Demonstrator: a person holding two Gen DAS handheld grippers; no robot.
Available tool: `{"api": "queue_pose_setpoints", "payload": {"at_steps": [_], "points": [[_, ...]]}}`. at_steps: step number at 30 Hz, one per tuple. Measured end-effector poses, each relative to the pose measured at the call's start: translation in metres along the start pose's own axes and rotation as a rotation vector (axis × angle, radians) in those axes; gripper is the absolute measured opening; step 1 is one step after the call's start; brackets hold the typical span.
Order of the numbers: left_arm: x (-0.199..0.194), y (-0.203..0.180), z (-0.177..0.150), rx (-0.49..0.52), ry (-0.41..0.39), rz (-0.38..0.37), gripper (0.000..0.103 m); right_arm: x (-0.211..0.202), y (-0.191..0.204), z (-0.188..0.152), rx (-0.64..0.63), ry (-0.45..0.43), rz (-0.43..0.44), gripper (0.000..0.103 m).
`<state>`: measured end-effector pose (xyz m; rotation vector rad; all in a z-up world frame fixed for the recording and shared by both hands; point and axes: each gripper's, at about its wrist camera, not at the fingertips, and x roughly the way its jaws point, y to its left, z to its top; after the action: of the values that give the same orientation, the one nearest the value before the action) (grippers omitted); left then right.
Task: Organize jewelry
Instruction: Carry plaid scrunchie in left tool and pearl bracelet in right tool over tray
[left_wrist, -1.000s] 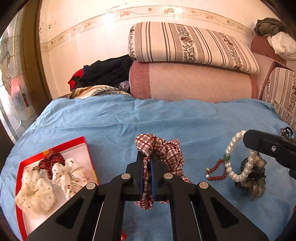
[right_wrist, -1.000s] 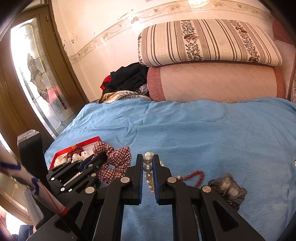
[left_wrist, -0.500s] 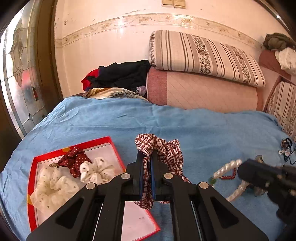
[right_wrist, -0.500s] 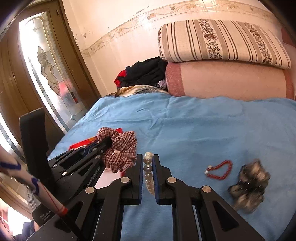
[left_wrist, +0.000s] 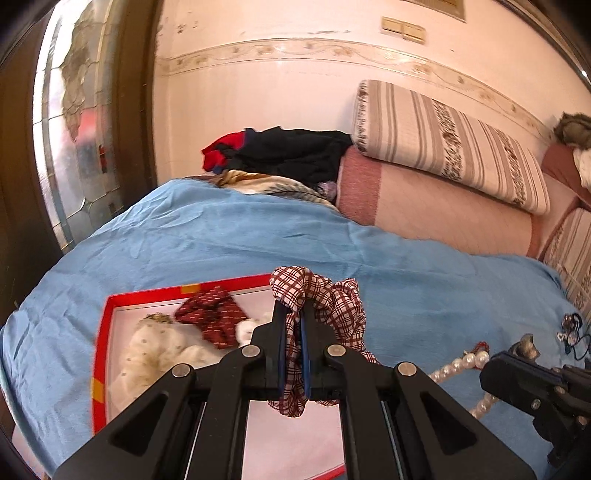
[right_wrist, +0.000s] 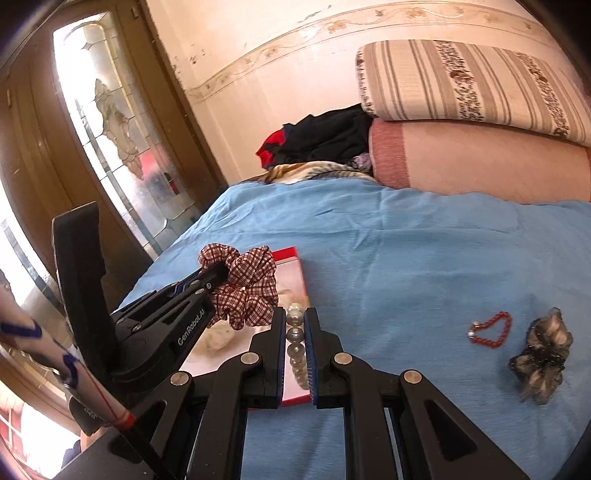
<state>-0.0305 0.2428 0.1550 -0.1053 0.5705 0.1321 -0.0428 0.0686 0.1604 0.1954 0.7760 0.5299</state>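
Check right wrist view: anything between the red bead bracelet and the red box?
Only bare blue bedsheet between red bead bracelet and red box, per right wrist view.

Two wrist fisheyes, low over the bed, both facing the far wall.
Left view looks along its tongs, red tray close beneath; right view sits just right of it, angled left. Both share the plaid scrunchie, tray and striped pillow.

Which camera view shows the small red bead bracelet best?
The right wrist view shows the red bead bracelet best: its whole loop lies unobstructed on the blue bedsheet. The left wrist view shows only a short piece beside the pearl strand.
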Motion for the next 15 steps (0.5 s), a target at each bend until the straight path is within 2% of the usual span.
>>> {"api": "queue_pose_setpoints", "payload": {"at_steps": [15], "points": [[-0.011,0.107,-0.015,-0.121,0.032,0.097,0.006,0.039,0.067,-0.010,-0.077,0.076,0.099,0.010]]}}
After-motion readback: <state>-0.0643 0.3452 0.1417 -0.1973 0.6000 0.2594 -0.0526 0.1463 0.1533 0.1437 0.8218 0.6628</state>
